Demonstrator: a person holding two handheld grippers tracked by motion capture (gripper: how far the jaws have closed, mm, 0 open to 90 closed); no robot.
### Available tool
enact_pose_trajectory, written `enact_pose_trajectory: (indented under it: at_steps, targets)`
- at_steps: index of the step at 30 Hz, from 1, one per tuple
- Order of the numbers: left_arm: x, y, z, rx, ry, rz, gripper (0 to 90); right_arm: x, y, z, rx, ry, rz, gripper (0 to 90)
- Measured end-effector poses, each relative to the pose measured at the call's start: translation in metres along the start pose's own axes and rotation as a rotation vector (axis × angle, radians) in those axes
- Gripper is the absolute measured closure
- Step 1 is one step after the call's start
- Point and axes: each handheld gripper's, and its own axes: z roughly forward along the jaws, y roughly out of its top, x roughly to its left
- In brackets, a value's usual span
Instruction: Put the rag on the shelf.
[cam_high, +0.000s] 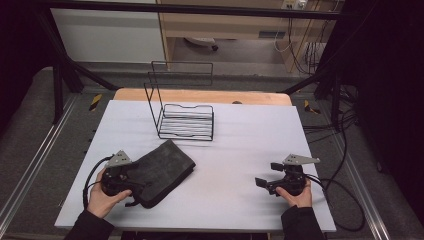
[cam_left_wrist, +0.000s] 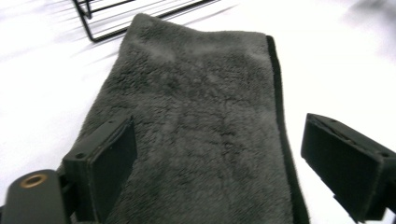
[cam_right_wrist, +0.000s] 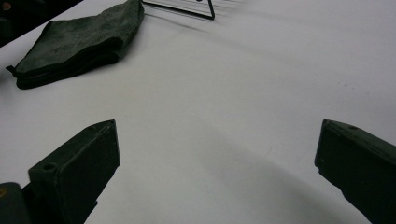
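So over on the left we've got our left gripper (cam_high: 131, 181) sitting right at the near end of the folded dark towel (cam_high: 162, 170), jaws spread wide with the fleecy cloth lying between and under them — nothing pinched yet. The towel lies flat on the white table (cam_high: 250, 145), near-left of the middle, pointing diagonally toward the wire rack (cam_high: 186, 120).

We'd guess it handles like any plush cloth: light, floppy, grippy rather than slippery, nothing to break. It'll sag and maybe unfold if we grab just one layer, so the thick stacked edge at the near end looks like the place to bite, all layers at once.

Moving right, the rack stands just past the towel's far end, close but apart from it, and its thin wires could snag the pile. Beyond that the table is bare.

Far right, our right gripper (cam_high: 265, 184) hangs low over bare table — jaws also spread wide, holding nothing, well clear of the towel.
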Motion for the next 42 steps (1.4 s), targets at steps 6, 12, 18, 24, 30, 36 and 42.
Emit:
enact_pose_trajectory:
  at_steps: [6,12,18,24,30,36,42]
  targets:
    - [-0.012,0.013,0.012,0.023,-0.009,0.021,18.5,0.001,0.0,0.001,0.003,-0.005,0.001,0.7]
    - [-0.026,0.024,0.025,0.045,-0.027,0.036,30.1,0.001,0.0,0.001,0.001,-0.007,0.001,0.8]
    - [-0.039,0.034,0.038,0.071,-0.069,0.053,43.4,0.002,0.0,0.003,0.006,-0.009,-0.009,0.9]
    - [-0.052,0.038,0.059,0.139,-0.079,0.091,51.1,0.003,0.0,0.004,0.01,-0.009,-0.009,1.1]
    - [-0.059,0.042,0.084,0.174,-0.024,0.116,54.6,0.003,0.0,0.005,0.016,-0.01,-0.011,1.3]
    - [-0.057,0.052,0.099,0.157,0.005,0.109,56.9,0.003,0.0,0.006,0.017,-0.01,-0.017,1.4]
    - [-0.06,0.054,0.112,0.182,0.026,0.127,57.6,0.003,0.0,0.006,0.02,-0.009,-0.015,1.4]
